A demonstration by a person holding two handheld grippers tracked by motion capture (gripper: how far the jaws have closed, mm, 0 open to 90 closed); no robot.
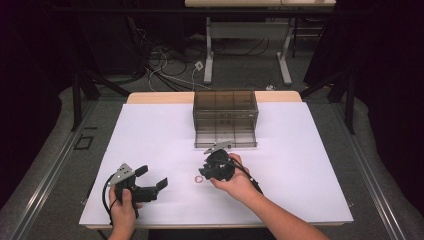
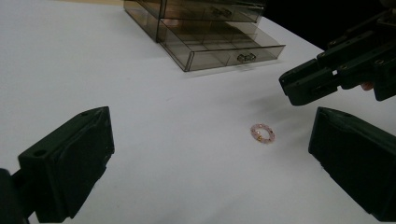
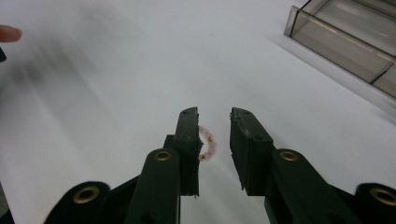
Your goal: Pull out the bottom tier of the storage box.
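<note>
Right gripper (image 3: 214,123) jaws straddle pink bead ring (image 3: 208,142).

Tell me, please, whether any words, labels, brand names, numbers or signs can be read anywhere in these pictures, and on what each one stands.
None can be read: no text appears on the drawer box, the pink bead ring, the white table sheet, the left gripper or the right gripper.
</note>
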